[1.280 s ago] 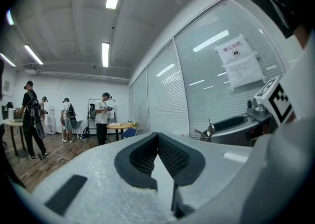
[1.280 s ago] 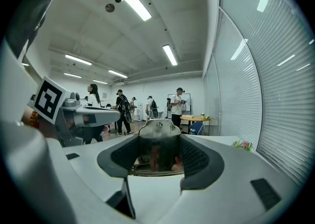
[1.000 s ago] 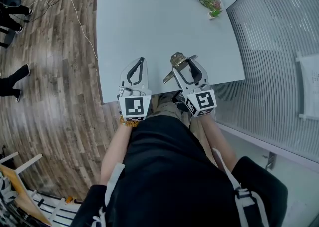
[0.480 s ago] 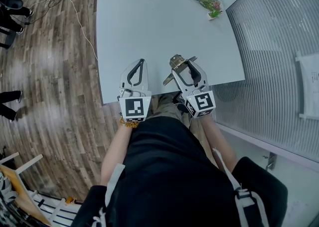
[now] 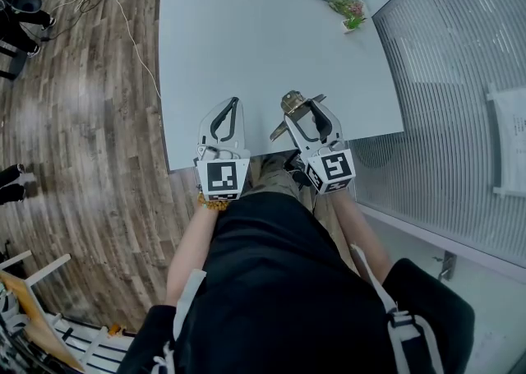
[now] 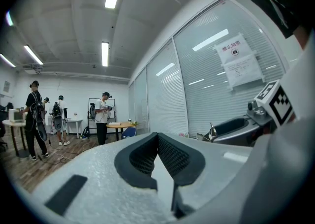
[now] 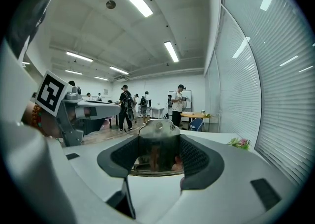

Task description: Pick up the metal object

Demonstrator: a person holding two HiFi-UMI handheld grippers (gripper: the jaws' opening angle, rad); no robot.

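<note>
Basically the right gripper (image 5: 302,111) is clamped on the metal object (image 7: 157,128). Its jaws stand wide because the piece fills the whole gap, with a pad flat against each side. A tab with a hole pokes up above the pads. The grip sits low on the body, so my guess is it won't twist out.

The object is at the near edge of the table (image 5: 246,43), right in front of the person. I can't tell from any view whether it has cleared the tabletop. A thin arm of it sticks out to the left past the jaws.

The left gripper (image 5: 231,103) is parked beside it, near but not touching. Its jaws are together with nothing between them, so it's spare for now.

Only a flower sprig (image 5: 348,7) lies on the table, at the far right corner, well apart. A cable (image 5: 131,35) runs on the floor to the left and a glass wall (image 5: 460,76) stands to the right. Neither blocks a straight lift. People (image 7: 178,105) stand far back in the room.
</note>
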